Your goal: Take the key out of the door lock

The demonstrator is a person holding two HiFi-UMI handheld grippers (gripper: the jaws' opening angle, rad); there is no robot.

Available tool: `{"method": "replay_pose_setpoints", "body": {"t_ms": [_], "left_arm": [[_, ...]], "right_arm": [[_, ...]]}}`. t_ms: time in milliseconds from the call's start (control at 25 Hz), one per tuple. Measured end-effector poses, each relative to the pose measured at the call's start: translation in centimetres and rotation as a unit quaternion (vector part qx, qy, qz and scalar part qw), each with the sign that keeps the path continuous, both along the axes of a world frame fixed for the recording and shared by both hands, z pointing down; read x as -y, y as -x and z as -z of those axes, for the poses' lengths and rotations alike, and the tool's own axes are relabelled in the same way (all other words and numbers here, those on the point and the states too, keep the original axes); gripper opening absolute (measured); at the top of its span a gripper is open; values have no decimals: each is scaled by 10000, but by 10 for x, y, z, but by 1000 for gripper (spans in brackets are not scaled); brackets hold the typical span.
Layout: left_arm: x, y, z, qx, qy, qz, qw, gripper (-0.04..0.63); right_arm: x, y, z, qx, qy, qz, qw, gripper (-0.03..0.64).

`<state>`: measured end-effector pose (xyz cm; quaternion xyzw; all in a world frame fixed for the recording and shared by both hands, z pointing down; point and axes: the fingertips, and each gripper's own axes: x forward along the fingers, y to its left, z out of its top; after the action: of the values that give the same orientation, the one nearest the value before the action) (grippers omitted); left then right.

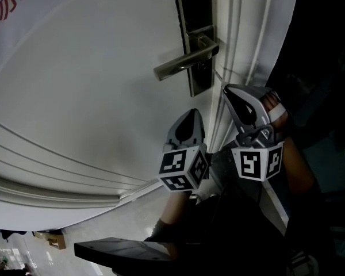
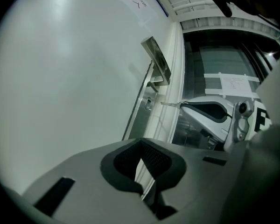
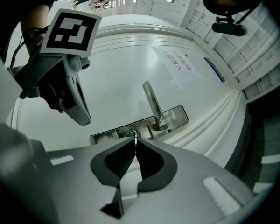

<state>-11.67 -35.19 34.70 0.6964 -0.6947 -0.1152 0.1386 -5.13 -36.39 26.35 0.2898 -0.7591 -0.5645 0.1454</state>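
Key (image 2: pixel 170 104) pinched edge-on in the right gripper (image 2: pixel 182 105), jaws clamped tight on its head, blade poking out toward the keyhole (image 2: pixel 148 101). From the left gripper view, looks like a sliver of gap between blade tip and keyhole, so probably out already, if only by a hair. Hard to confirm from the right gripper view: just shows the key lined up dead in front of the lock plate (image 3: pixel 112 133), beside the handle (image 3: pixel 151 101).

Left gripper (image 2: pixel 140 143) pressed together on nothing, hanging next to the right 1, near the door (image 1: pixel 92 85) but not touching. No real job for it here, going by these shots.

Progress out of 2 steps:
- grab: done
- pull: basically done, or a hair short

Left to do, at a guess: 1 short straight pull back, well clear of the lock. Best kept straight with no twisting, in case of the tip catching in the slot.
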Motion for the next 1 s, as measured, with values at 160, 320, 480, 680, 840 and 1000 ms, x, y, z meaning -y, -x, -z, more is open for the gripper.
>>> {"method": "replay_pose_setpoints", "body": {"t_ms": [160, 320, 480, 680, 840, 1000], "left_arm": [[2, -6, -1, 224, -63, -63, 9997, 0], [1, -8, -1, 382, -158, -15, 9991, 0], [-1, -8, -1, 459, -200, 45, 9987, 0], [-2, -10, -2, 557, -138, 81, 9983, 0], [-4, -14, -1, 618, -180, 5, 9979, 0], [-3, -16, 6, 895, -260, 66, 9956, 0]], "right_arm": [[2, -8, -3, 704, 701, -46, 9950, 12], [2, -13, -12, 1477, 1586, -11, 9762, 12], [4, -21, -21, 2203, 2381, 51, 9459, 12], [3, -30, -23, 3020, 3193, 191, 8980, 12], [0, -35, -27, 3181, 3475, 225, 8818, 12], [0, -36, -28, 3201, 3479, 206, 8810, 12]]}}
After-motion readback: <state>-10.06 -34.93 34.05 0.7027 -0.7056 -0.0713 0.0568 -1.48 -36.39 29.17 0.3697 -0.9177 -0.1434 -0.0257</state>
